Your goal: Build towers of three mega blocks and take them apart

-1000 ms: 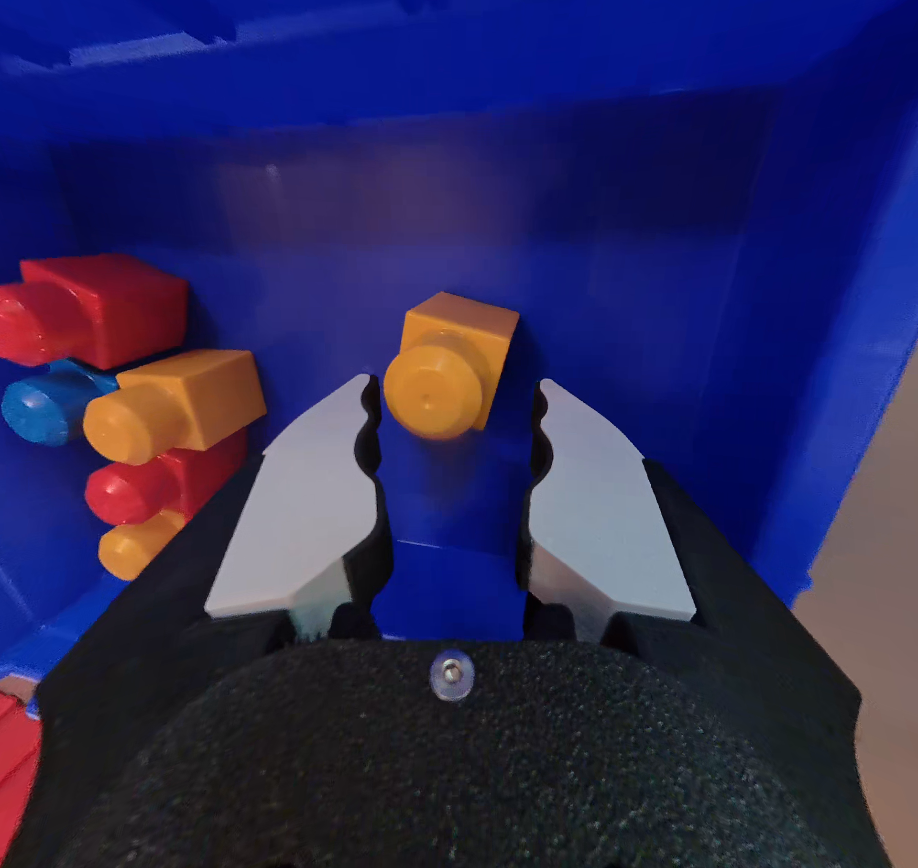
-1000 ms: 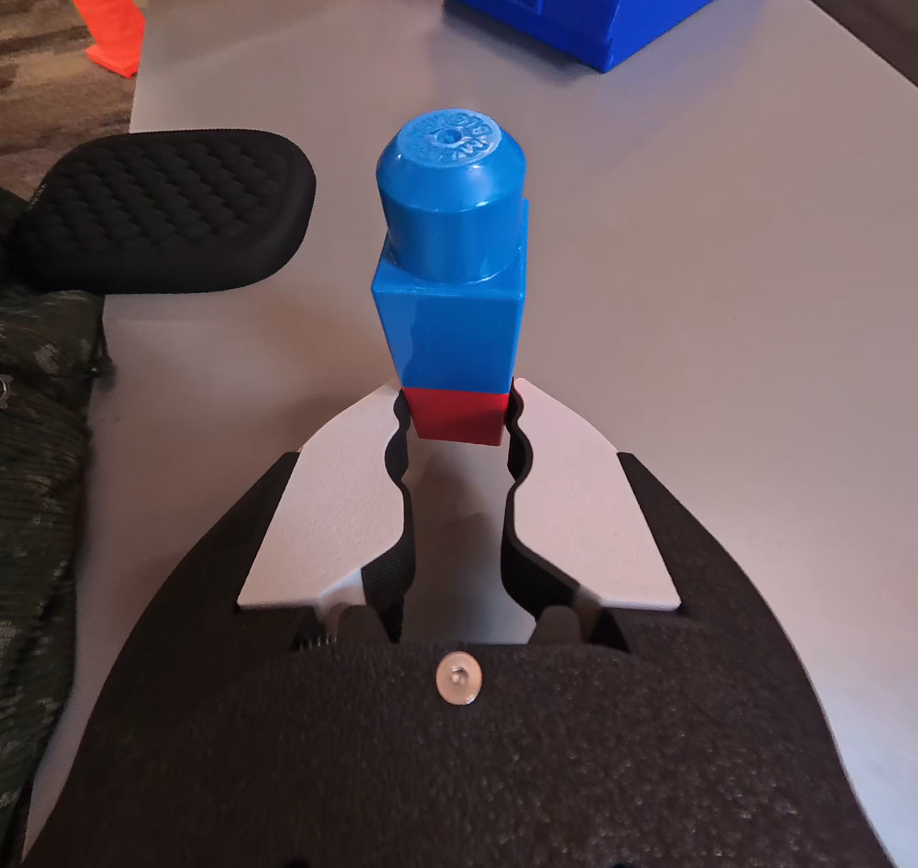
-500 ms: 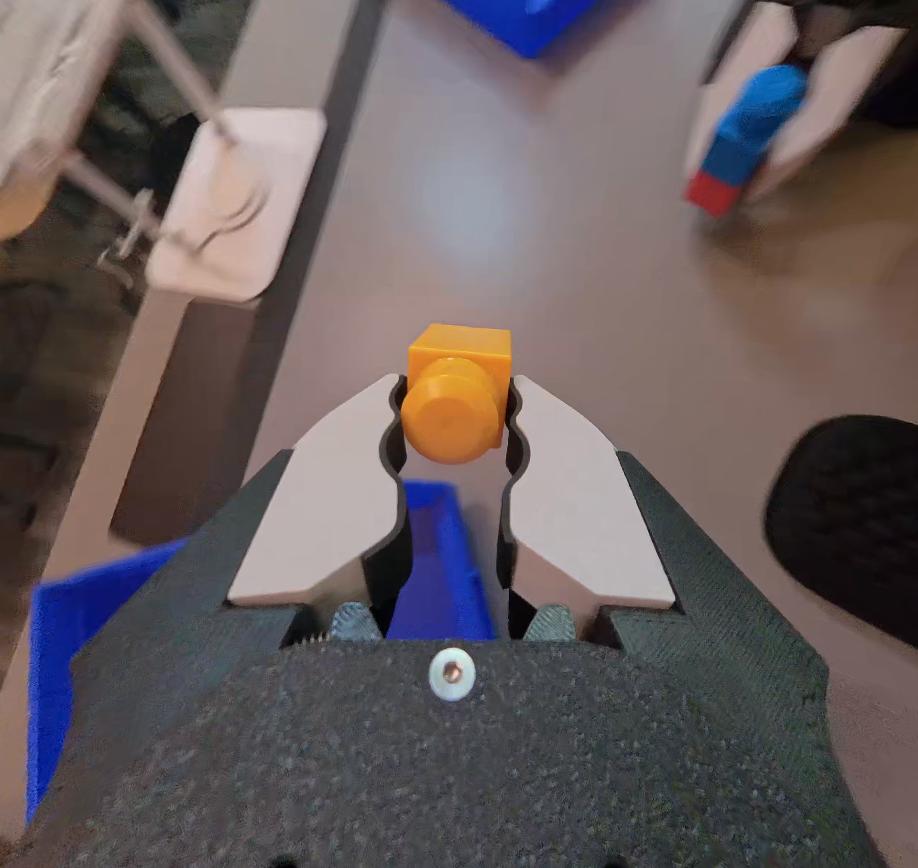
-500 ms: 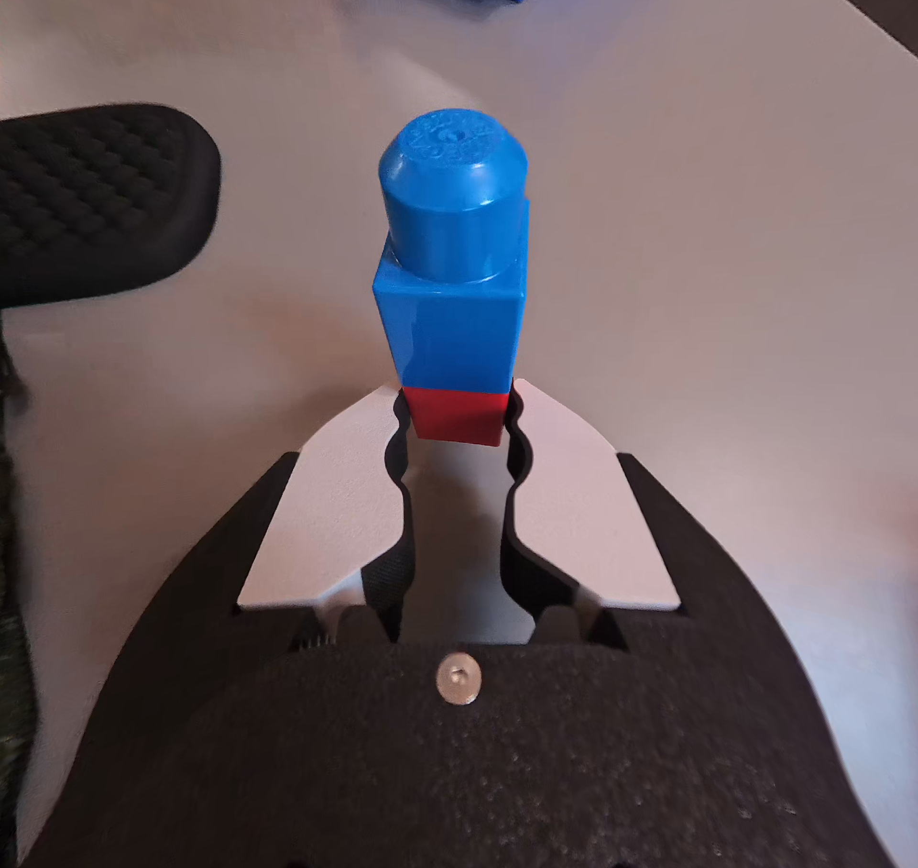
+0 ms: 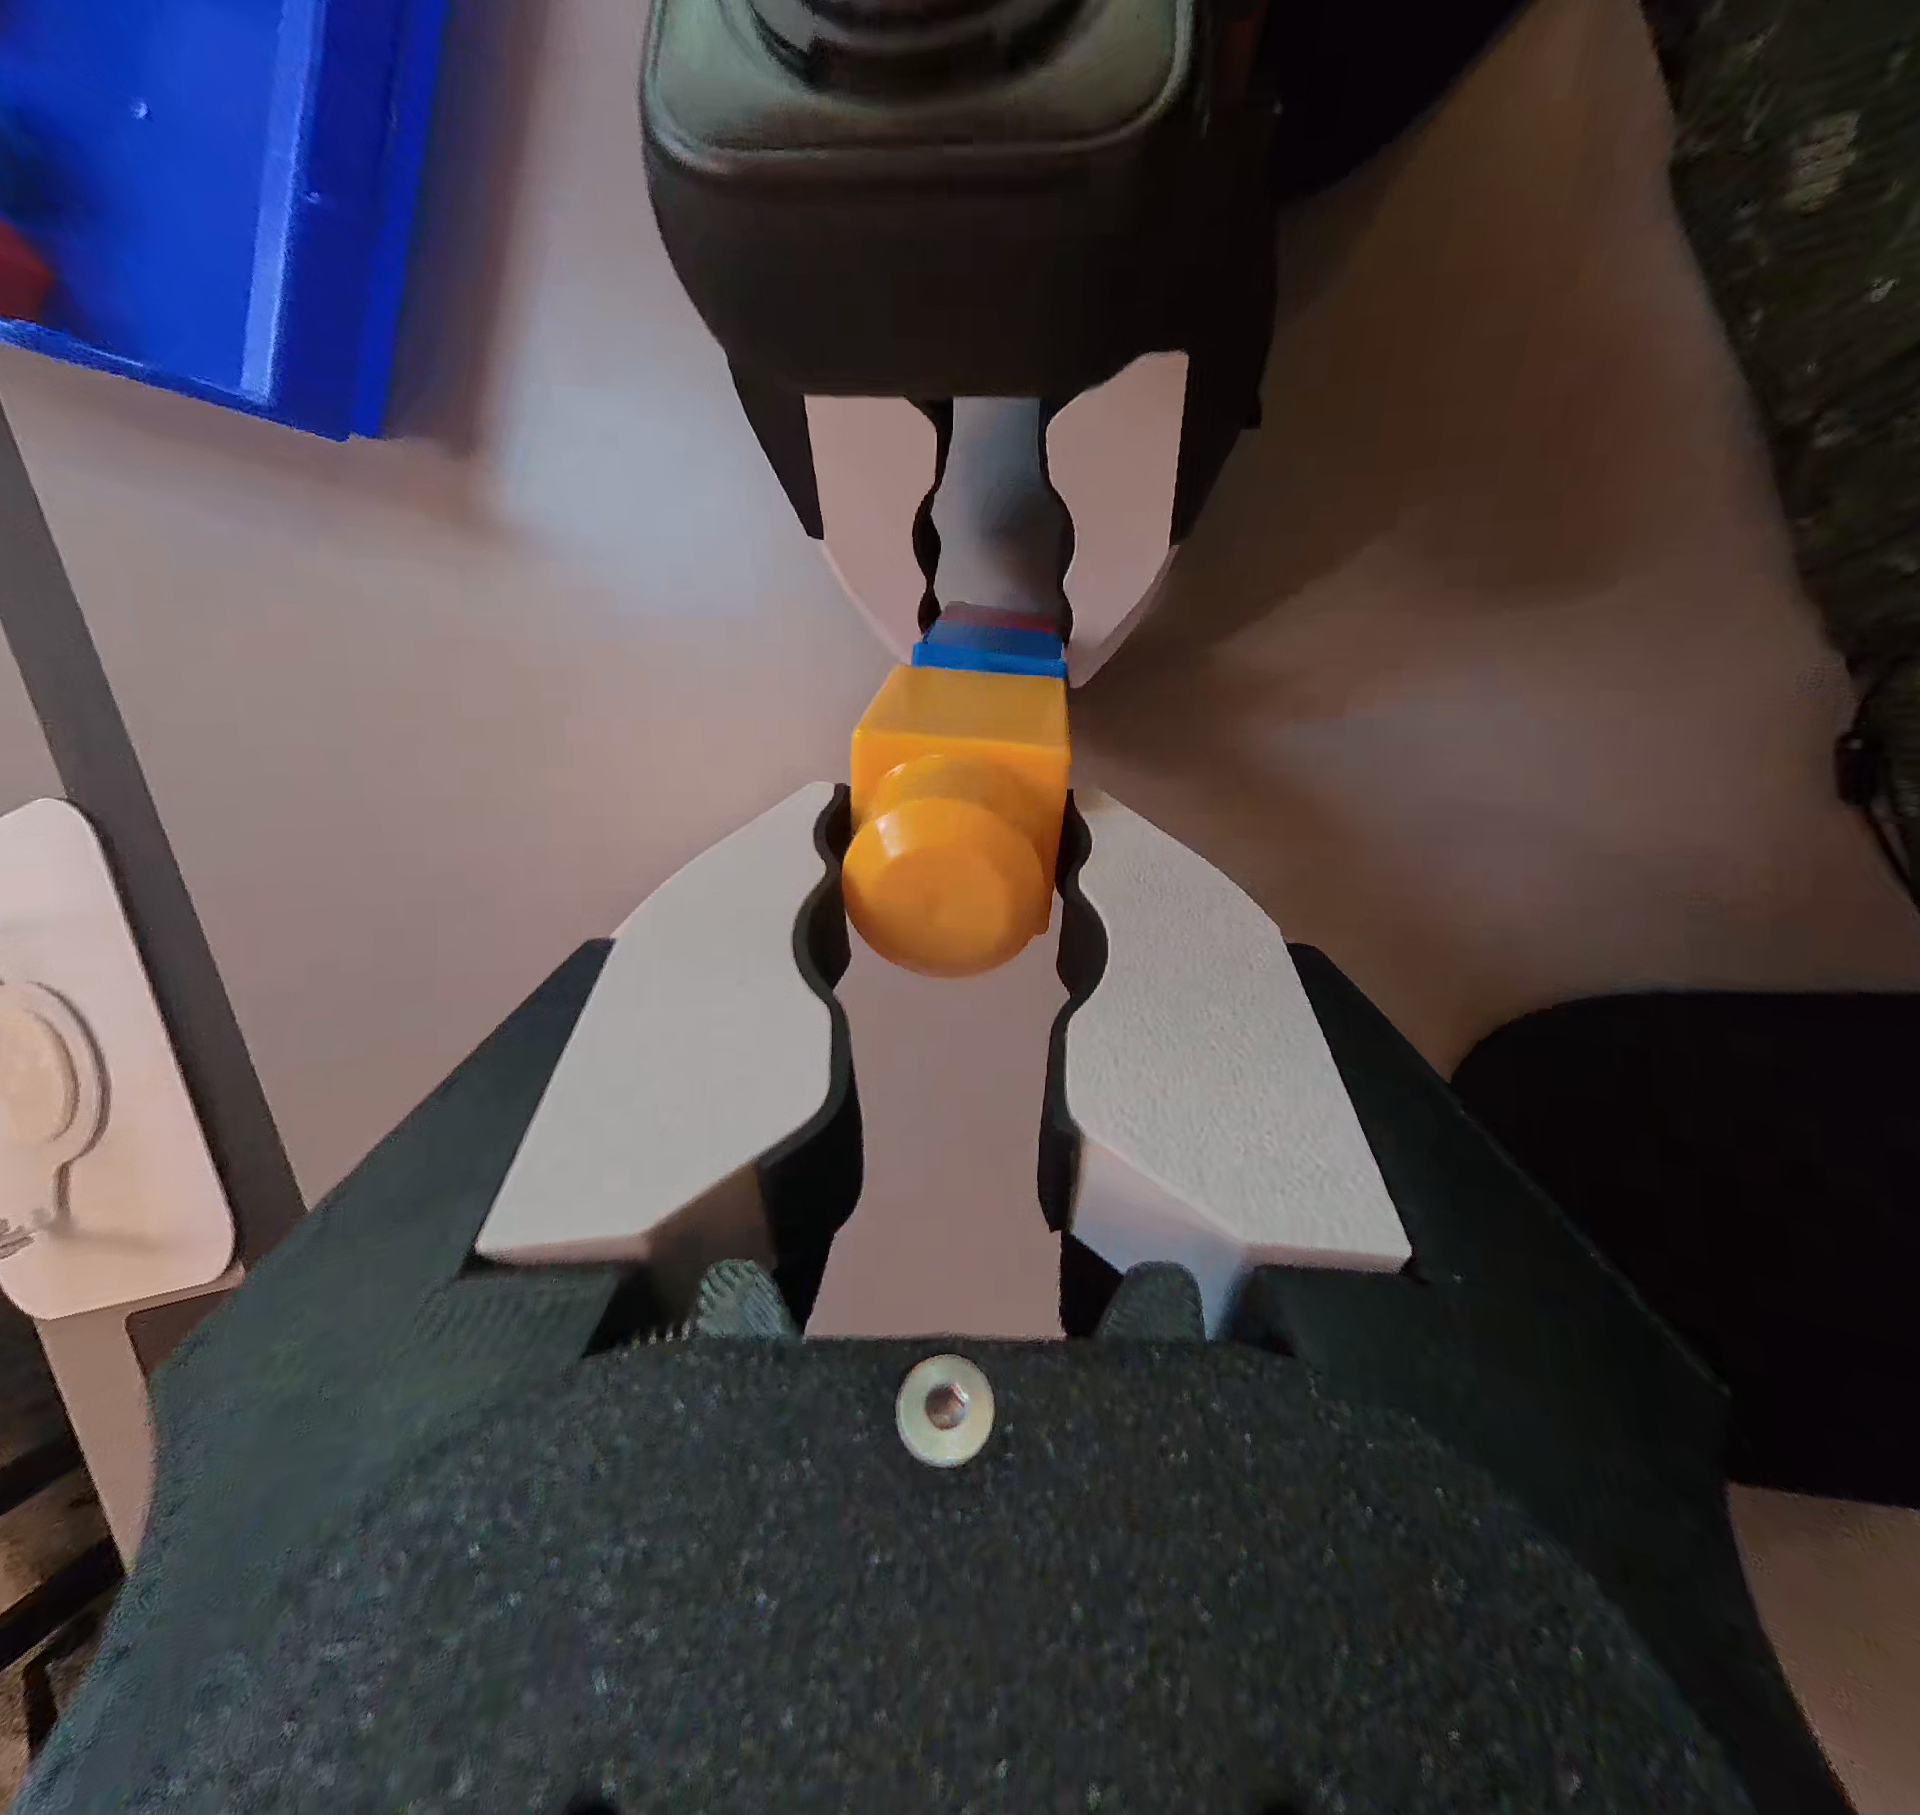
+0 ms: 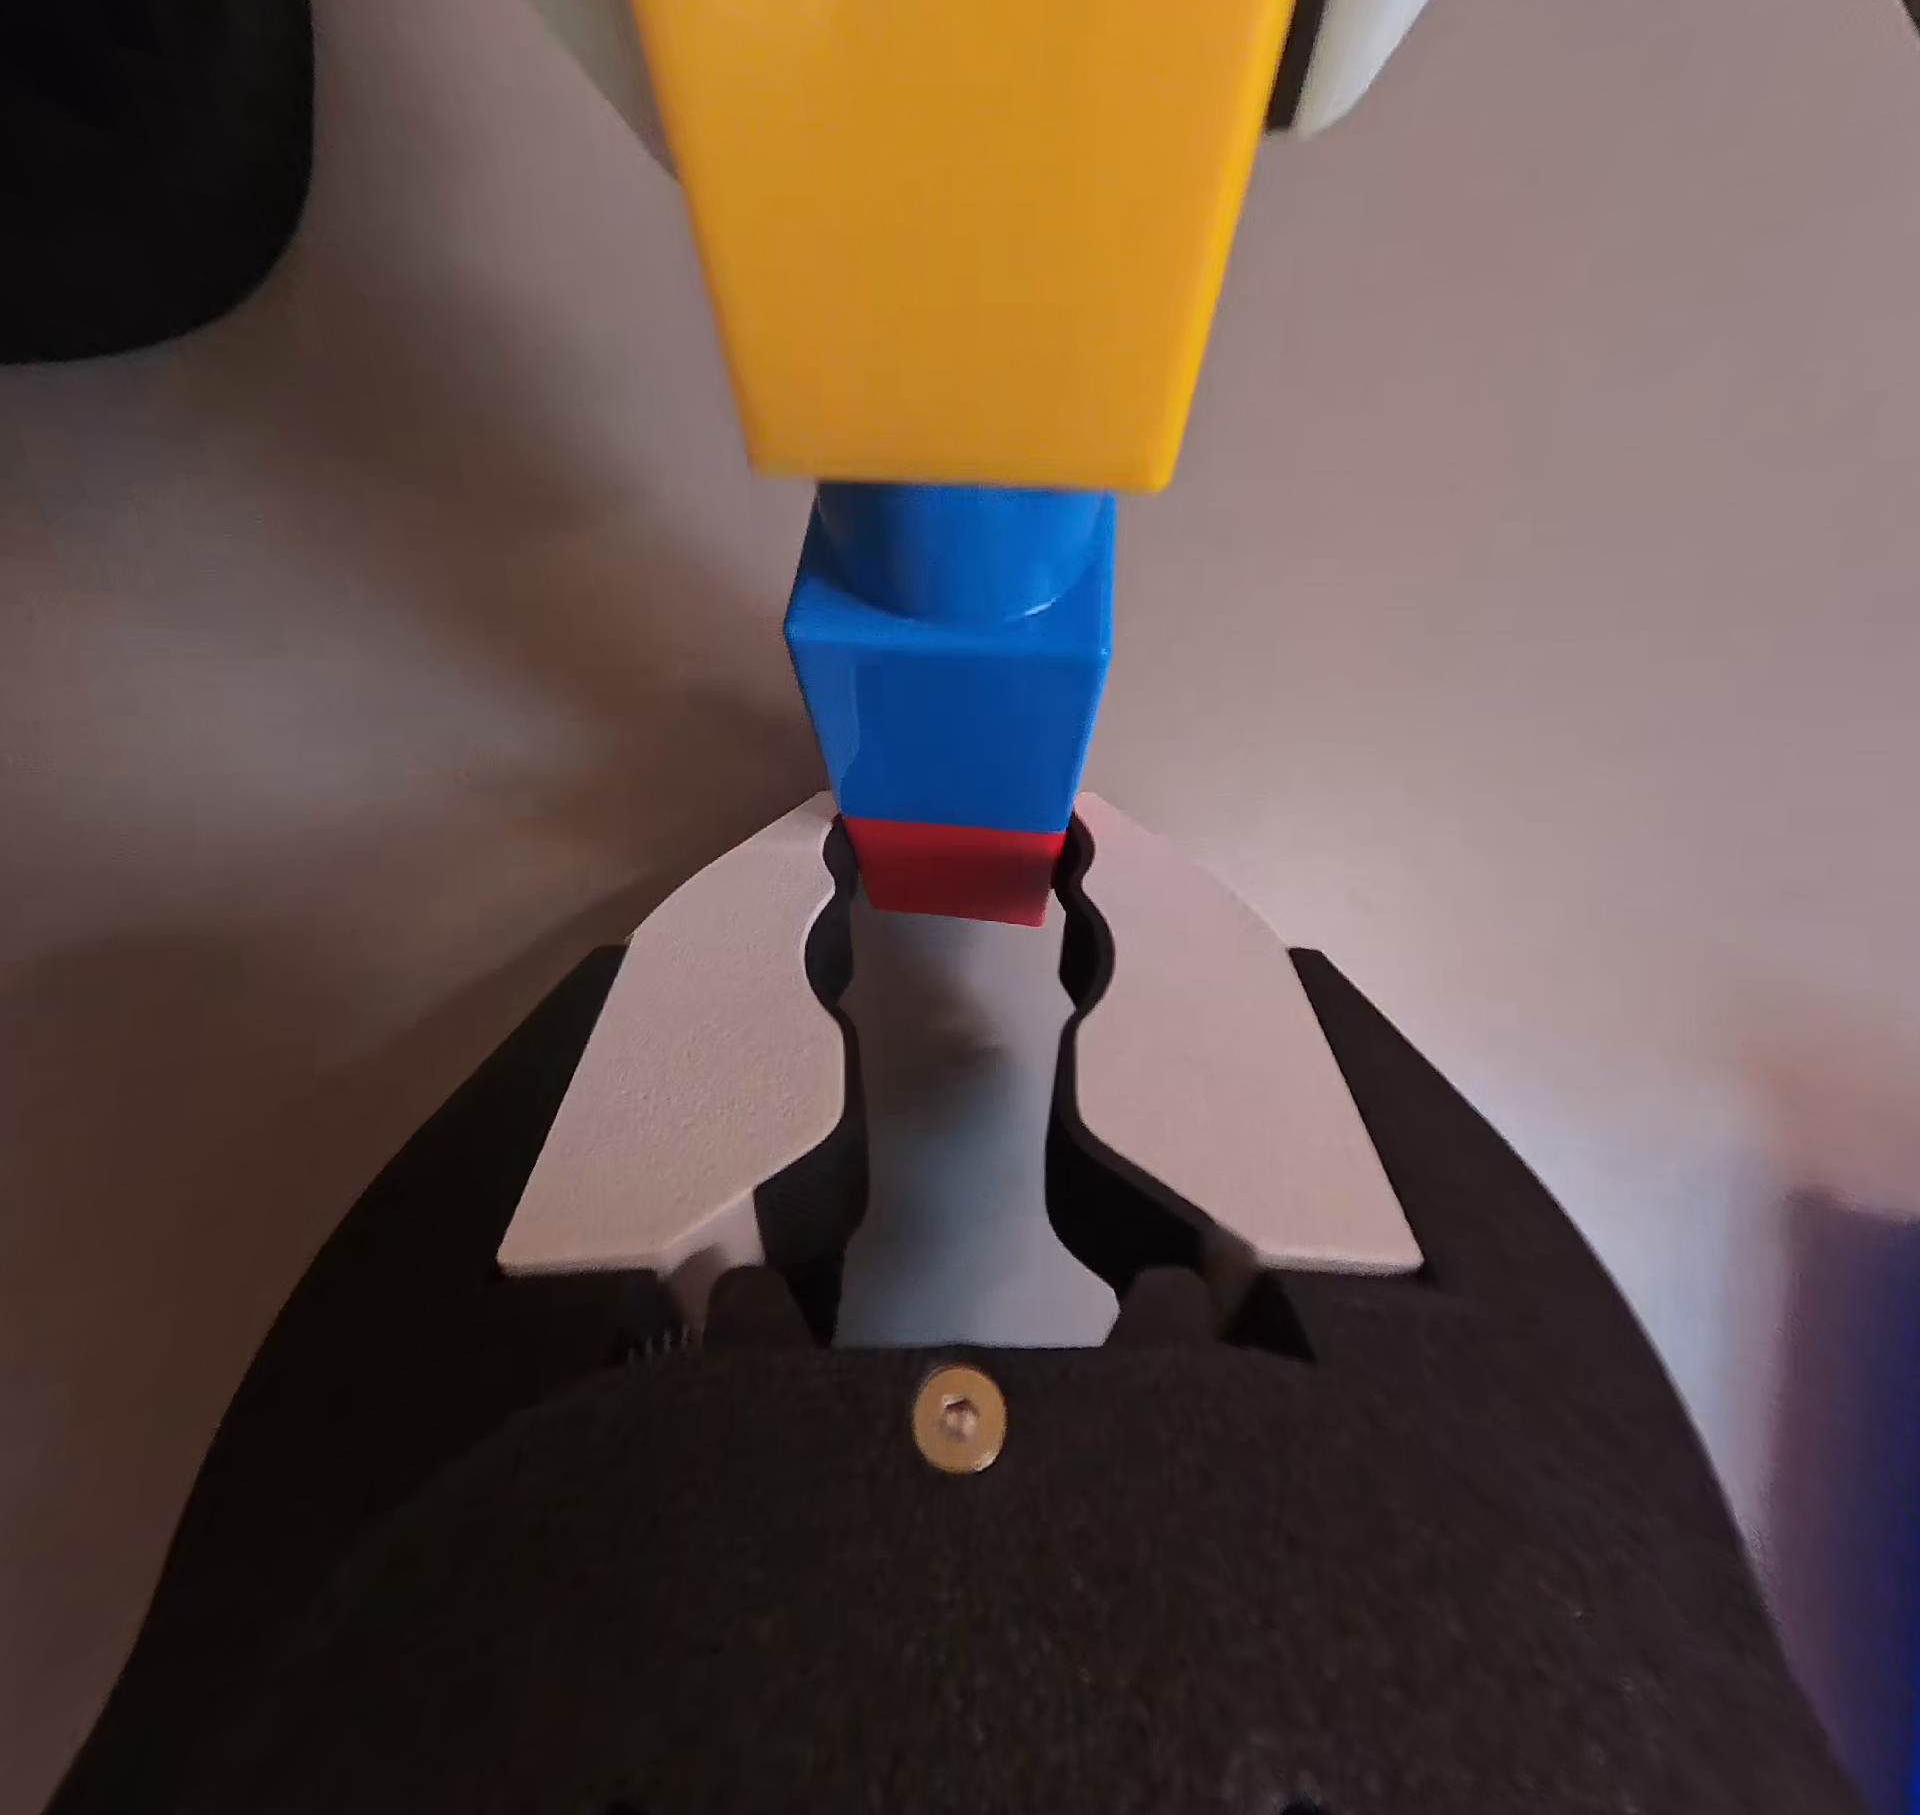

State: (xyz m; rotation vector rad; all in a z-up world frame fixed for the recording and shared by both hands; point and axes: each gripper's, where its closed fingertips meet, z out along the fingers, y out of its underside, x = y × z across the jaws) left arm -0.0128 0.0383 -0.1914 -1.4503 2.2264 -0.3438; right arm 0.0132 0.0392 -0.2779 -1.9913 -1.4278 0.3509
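The left gripper (image 5: 948, 846) has its fingers clamped on an orange block (image 5: 961, 778), seated over the stud of the blue block (image 6: 951, 726) — not fully down. The right gripper (image 6: 954, 866) pinches the red block (image 6: 951, 872) beneath, above the tabletop (image 5: 520, 674), a blue bin (image 5: 208, 144) toward one corner.

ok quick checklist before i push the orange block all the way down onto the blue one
1. Left gripper shut on the orange block: ok.
2. Right gripper shut on the red block at the base: ok.
3. Blue block seated on the red block: ok.
4. Orange block lined up over the blue stud: ok, roughly centred.
5. Orange block fully seated: not ok, part of the stud shows.
6. Stack resting on the table: cannot tell.
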